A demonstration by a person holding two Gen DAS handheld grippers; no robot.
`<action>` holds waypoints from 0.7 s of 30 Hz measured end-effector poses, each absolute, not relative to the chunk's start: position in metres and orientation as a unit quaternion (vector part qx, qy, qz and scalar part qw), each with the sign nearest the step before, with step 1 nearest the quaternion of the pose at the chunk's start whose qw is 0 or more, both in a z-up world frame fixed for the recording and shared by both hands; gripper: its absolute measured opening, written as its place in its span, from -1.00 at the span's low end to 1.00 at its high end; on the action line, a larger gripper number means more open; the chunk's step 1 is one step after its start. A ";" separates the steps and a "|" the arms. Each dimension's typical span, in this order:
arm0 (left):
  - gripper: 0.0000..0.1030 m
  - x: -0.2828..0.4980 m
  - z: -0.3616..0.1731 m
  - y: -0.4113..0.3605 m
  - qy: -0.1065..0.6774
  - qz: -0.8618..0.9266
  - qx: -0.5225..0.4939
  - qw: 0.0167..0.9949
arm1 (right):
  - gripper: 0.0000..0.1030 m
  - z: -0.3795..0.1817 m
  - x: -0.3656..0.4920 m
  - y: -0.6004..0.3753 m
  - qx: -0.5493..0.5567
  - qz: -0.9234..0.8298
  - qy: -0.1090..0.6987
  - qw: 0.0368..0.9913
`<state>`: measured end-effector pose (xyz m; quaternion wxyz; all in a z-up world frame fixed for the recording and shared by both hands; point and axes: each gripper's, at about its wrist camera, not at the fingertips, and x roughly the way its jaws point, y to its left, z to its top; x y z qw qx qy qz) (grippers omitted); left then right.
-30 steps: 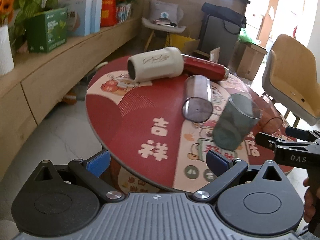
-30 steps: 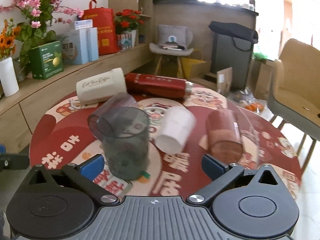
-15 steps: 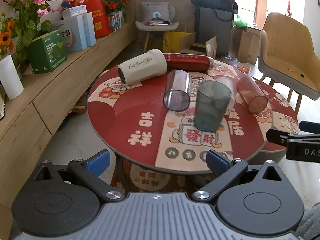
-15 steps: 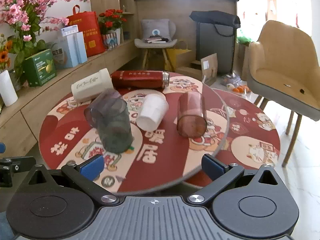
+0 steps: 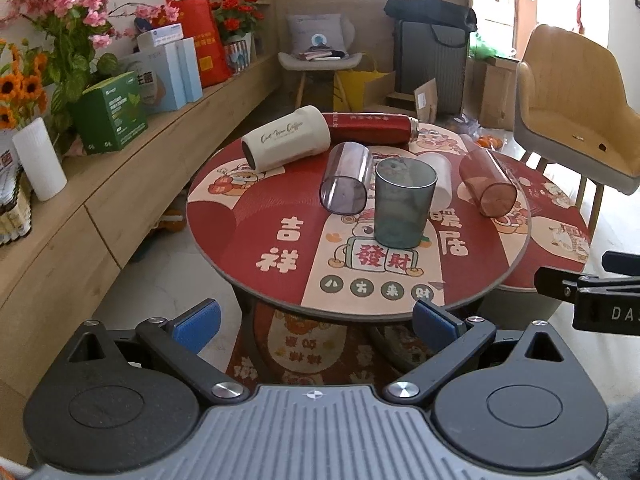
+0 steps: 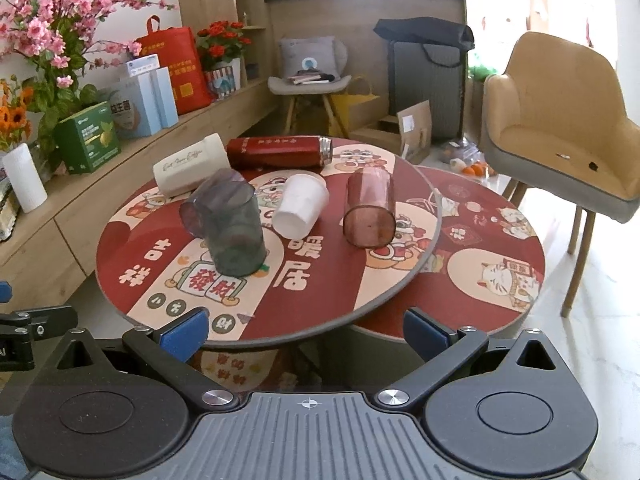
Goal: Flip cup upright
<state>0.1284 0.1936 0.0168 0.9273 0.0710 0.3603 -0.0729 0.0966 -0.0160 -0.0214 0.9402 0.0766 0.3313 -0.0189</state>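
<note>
Six vessels sit on the round red table (image 5: 248, 236) in front of us. Only one, the smoky green cup (image 5: 404, 204), stands upright with its mouth up, near the middle of the table and toward our edge. Just behind it on its left lies the purple cup (image 5: 346, 184), on its side with the open mouth toward us. A white cup (image 6: 301, 205) lies tipped over behind the green one, and a brown cup (image 6: 370, 208) lies on its side further right, apart from the rest. At the far edge a cream tumbler (image 5: 286, 144) and a red flask (image 5: 370, 128) both lie flat, end to end and touching.

Our left gripper (image 5: 316, 320) hangs off the near edge of the table, its blue-padded jaws spread wide with nothing between them. Our right gripper (image 6: 304, 326) is likewise spread and bare, also short of the table edge. Neither touches any cup. A tan chair (image 6: 560, 120) stands to the right.
</note>
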 end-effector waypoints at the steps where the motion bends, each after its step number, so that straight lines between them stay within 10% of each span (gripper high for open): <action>1: 0.99 0.125 0.018 0.194 0.360 -0.072 0.067 0.928 | 0.99 -0.021 0.094 -0.016 0.077 -0.017 0.331 0.940; 21: 0.99 0.095 0.022 0.208 0.343 -0.021 0.051 0.938 | 0.99 -0.025 0.070 0.001 0.070 0.004 0.339 0.938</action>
